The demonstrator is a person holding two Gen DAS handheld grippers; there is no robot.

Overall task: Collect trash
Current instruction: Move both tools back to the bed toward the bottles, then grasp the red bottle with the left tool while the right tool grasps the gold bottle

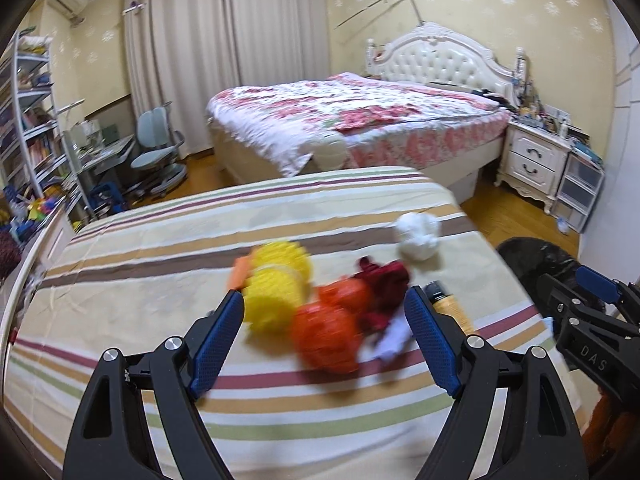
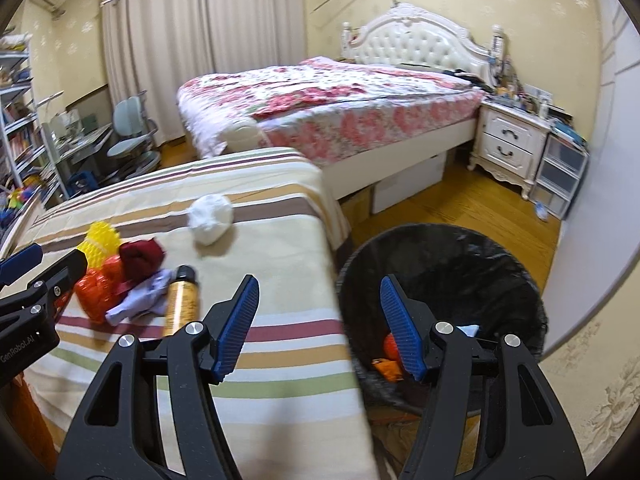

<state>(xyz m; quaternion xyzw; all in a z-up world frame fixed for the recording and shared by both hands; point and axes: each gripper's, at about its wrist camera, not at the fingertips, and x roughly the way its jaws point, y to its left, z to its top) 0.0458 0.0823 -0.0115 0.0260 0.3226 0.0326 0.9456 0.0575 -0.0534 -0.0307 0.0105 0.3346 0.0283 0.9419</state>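
Striped sheet (image 2: 256, 364) of the bed carries a brown bottle (image 2: 182, 300) near its right edge, cap pointing away; left claw (image 1: 324, 340) and right claw (image 2: 316, 324) gape wide, empty, the right beside the bin (image 2: 516, 280).

Two yellow foam nets (image 1: 280, 280), two orange nets (image 1: 328, 332), one white wad (image 1: 418, 236), one bottle (image 2: 182, 300).

2 wrist views (shared striped bed (image 1: 280, 216))

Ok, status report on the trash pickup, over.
Left gripper open above the trash pile. Right gripper open, empty, by the bin. White paper wad lies apart. Nothing blocking.
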